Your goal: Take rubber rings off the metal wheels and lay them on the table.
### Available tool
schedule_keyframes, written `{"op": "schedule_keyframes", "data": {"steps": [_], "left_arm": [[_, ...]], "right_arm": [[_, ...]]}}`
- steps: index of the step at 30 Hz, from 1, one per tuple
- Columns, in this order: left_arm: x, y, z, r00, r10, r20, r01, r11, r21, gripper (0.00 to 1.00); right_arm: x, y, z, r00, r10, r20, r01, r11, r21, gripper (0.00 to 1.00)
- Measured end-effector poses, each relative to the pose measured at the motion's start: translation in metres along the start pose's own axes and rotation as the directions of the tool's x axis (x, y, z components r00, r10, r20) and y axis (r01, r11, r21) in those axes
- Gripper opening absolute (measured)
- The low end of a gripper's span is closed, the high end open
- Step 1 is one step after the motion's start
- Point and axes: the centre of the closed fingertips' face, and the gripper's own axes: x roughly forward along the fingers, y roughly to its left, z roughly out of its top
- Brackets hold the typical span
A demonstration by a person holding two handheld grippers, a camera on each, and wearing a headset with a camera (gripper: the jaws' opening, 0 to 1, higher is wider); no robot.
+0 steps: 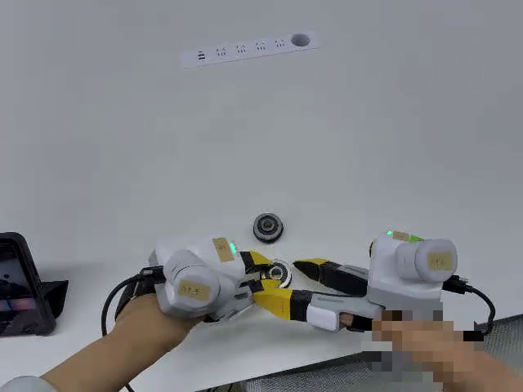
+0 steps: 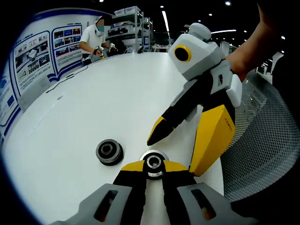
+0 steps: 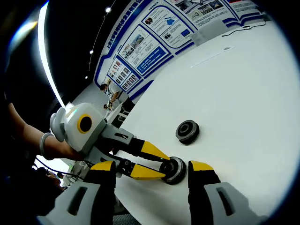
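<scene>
A small metal wheel (image 1: 279, 272) is clamped edge-on in my left gripper (image 1: 272, 273), just above the table near its front edge. My left gripper view shows the same wheel (image 2: 153, 162) between my shut yellow tips (image 2: 151, 167). My right gripper (image 1: 279, 280) comes in from the right and is open, one jaw on each side of that wheel (image 3: 176, 169). Its fingertips (image 3: 201, 167) stand apart from the wheel. A second wheel with a black rubber ring (image 1: 268, 226) lies flat on the table just beyond, also in the gripper views (image 2: 109, 152) (image 3: 187, 131).
A white power strip (image 1: 249, 47) lies at the far side of the white table (image 1: 368, 147). A dark tablet on a stand (image 1: 20, 282) sits at the left edge. A grey mesh surface (image 2: 267, 140) lies past the table's front edge. A person (image 2: 93, 37) stands at the far end.
</scene>
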Motion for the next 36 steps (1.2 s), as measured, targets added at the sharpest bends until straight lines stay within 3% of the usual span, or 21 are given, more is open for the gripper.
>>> {"op": "schedule_keyframes", "data": {"steps": [2, 7, 14, 18, 36], "left_arm": [[0.0, 0.0, 0.0, 1.0, 0.002, 0.001, -0.002, 1.0, 0.0, 0.13], [0.0, 0.0, 0.0, 1.0, 0.005, 0.002, -0.005, 1.0, -0.004, 0.13], [0.0, 0.0, 0.0, 1.0, 0.007, 0.004, -0.007, 1.0, -0.006, 0.13], [0.0, 0.0, 0.0, 1.0, 0.007, 0.005, -0.007, 1.0, -0.007, 0.13], [0.001, 0.0, 0.0, 0.9999, 0.01, 0.008, -0.01, 1.0, -0.014, 0.12]], "right_arm": [[0.0, -0.005, 0.003, 0.9998, -0.013, 0.012, 0.013, 0.999, 0.041, 0.59], [0.002, -0.013, 0.002, 0.9989, -0.045, -0.011, 0.045, 0.998, 0.051, 0.45], [0.004, -0.022, -0.006, 0.9966, -0.072, -0.038, 0.076, 0.992, 0.1, 0.43], [0.006, -0.019, -0.005, 0.9981, -0.053, -0.031, 0.057, 0.986, 0.154, 0.42], [0.006, -0.015, -0.007, 0.998, -0.024, -0.059, 0.033, 0.987, 0.157, 0.42]]}}
